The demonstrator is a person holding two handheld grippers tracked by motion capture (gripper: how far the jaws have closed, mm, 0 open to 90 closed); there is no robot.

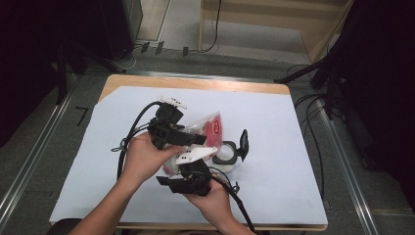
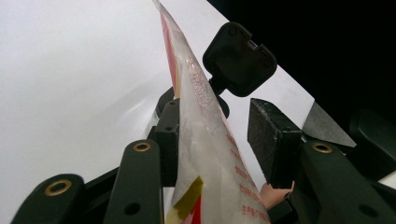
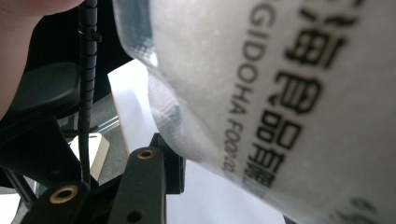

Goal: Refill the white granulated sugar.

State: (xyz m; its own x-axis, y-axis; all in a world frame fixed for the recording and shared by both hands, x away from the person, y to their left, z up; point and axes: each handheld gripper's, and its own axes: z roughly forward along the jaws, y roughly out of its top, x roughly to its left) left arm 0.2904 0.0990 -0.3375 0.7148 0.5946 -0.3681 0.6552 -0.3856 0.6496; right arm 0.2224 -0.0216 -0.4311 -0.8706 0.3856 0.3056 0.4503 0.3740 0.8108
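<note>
A clear plastic bag with red print and a white granular filling is held above the middle of the table, which is covered by a white sheet. The bag is gripped from two sides by two hand-held grippers.

The left gripper is seen at the left of the bag in the high view, with its jaws pointed toward the right of that view. In the left gripper view, the bag stands on edge between the two black jaws. The left pad is laid against the bag's face. The right pad is seen apart from the film, with a gap between them. The jaws are set at a middling width; a firm clamp cannot be confirmed from this view.

The right gripper is held below the bag in the high view, under a grey three-cornered plate. In the right gripper view, the bag, printed with black characters, is seen very close, over the jaws. One pad is visible at the bag's lower edge; the other is hidden by the film. Whether the bag is clamped here cannot be told.

Just beside the bag, toward the right of the high view, a white container with its black hinged lid raised is placed on the sheet. The same lid is seen beyond the bag in the left gripper view.
</note>
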